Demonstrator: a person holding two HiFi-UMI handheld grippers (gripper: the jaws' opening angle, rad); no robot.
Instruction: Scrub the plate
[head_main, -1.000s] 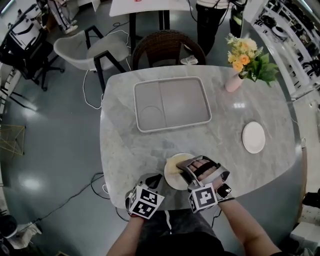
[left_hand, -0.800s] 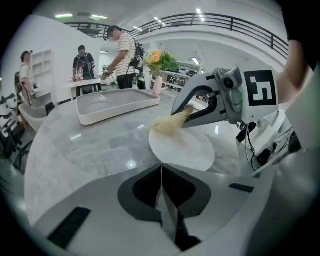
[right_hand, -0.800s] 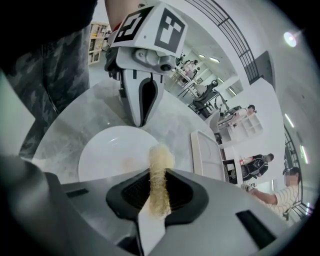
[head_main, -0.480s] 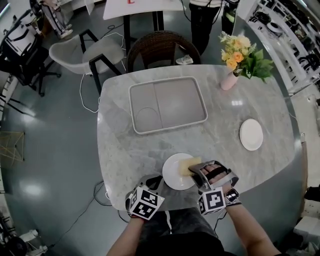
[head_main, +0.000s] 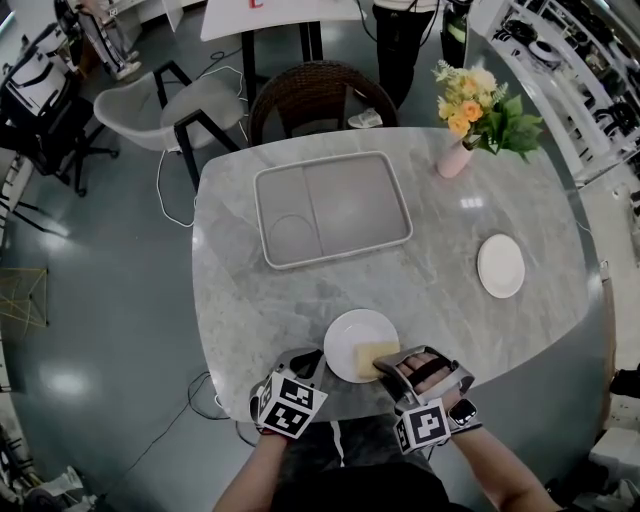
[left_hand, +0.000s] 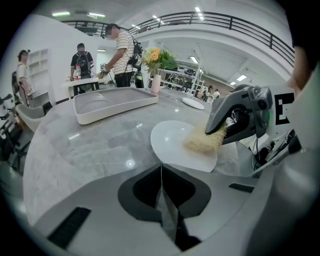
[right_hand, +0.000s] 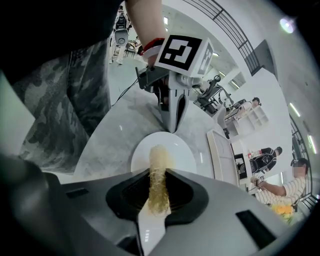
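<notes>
A white plate lies near the table's front edge. On its near right part rests a yellow sponge, and my right gripper is shut on it. The right gripper view shows the sponge pinched between the jaws, its end pressed onto the plate. My left gripper is shut, with its tips at the plate's left rim. In the left gripper view its closed tips meet the plate's near edge; the sponge and right gripper are beyond.
A grey two-part tray lies at the table's far middle. A small white plate sits to the right, and a pink vase of flowers stands at the far right corner. A wicker chair stands behind the table. People stand in the background.
My right gripper has dragged the sponge from the plate's left-middle across to its right, then back toward me. The left gripper has stayed at the rim.
</notes>
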